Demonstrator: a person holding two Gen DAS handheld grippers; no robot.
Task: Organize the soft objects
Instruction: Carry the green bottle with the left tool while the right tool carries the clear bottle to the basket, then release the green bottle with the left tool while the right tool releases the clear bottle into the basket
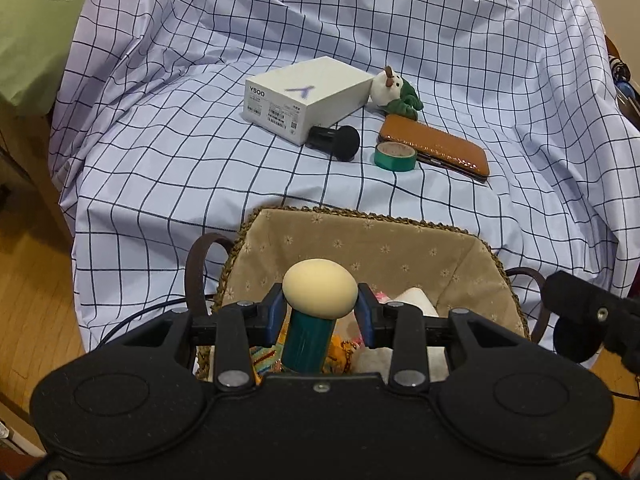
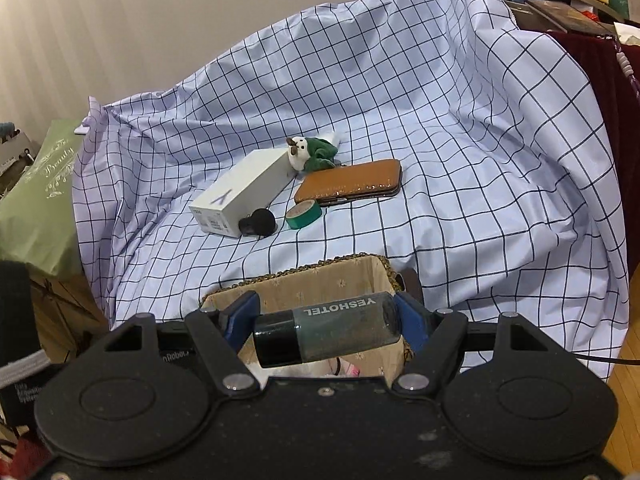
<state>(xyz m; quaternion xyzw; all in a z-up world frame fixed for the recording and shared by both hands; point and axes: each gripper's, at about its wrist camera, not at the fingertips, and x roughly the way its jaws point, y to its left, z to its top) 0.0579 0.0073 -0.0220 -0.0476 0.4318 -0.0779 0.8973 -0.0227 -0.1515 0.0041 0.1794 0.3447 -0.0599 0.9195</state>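
Observation:
My left gripper (image 1: pixel 320 308) is shut on a cream sponge puff with a teal handle (image 1: pixel 319 289), held over the lined wicker basket (image 1: pixel 360 240). The basket holds several soft cloth items (image 1: pixel 412 300). My right gripper (image 2: pixel 326 326) is shut on a dark green YESHOTEL bottle (image 2: pixel 332 328), held sideways over the same basket (image 2: pixel 320 276). A small white and green plush toy (image 1: pixel 394 88) lies on the checked cloth by the white box; it also shows in the right wrist view (image 2: pixel 308 152). A black round puff (image 1: pixel 340 142) lies in front of the box.
On the checked cloth (image 1: pixel 160 160) lie a white Y500 box (image 1: pixel 304 96), a green tape roll (image 1: pixel 395 156) and a brown leather case (image 1: pixel 436 146). A green bag (image 2: pixel 44 196) stands at the left. Cluttered shelves (image 2: pixel 560 4) stand at the right. Wood floor lies below.

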